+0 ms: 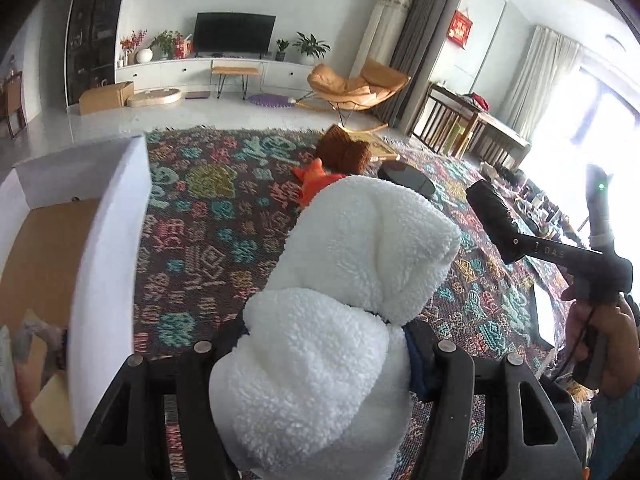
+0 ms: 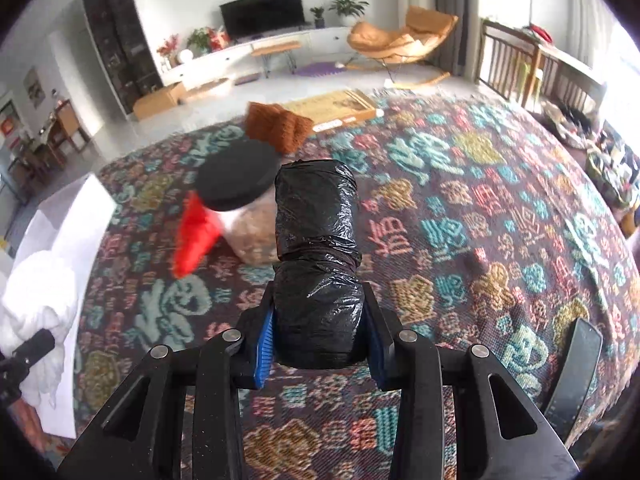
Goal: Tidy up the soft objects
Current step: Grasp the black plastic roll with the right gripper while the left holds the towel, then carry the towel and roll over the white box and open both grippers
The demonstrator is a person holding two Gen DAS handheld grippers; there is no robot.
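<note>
White fleece bundle (image 1: 340,320) and black plastic roll (image 2: 318,276), each gripped in a tool above the patterned rug (image 2: 460,220).

The left tool (image 1: 326,334) clamps the fleece beside a white box (image 1: 108,260). The right tool (image 2: 320,336) pinches the roll between its blue pads (image 2: 265,346); a brown knit piece (image 2: 278,126) and a red item (image 2: 194,236) lie beyond.

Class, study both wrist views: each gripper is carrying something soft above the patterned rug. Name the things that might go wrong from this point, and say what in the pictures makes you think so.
1. The left gripper pinches the white fluffy towel at a narrow waist; the bulky free end may sag or slip out.
2. The right gripper clamps the black plastic bag roll low down; slick film might slide or unroll.
3. The white box wall stands close beside the towel, which may snag on it.
</note>
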